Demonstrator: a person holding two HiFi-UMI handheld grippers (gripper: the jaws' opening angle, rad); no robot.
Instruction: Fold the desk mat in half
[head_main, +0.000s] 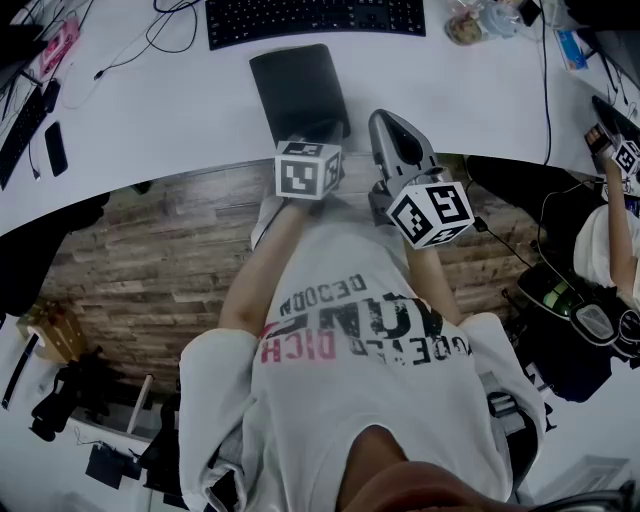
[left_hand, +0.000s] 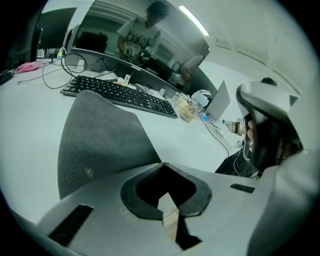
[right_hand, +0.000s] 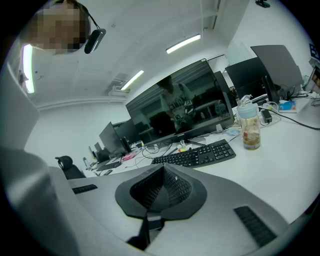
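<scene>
The dark grey desk mat lies flat on the white desk, close to its near edge. My left gripper is at the mat's near right corner. In the left gripper view the mat runs right up to the tips of that gripper, and the jaws are shut on its corner edge. My right gripper hovers just right of the mat over bare desk. Its ribbed pads meet along one seam, so the right gripper is shut with nothing in it.
A black keyboard lies beyond the mat's far edge, with a monitor behind it. A bottle stands to the right of the keyboard. Cables and a phone lie on the left. Another person's arm is at the far right.
</scene>
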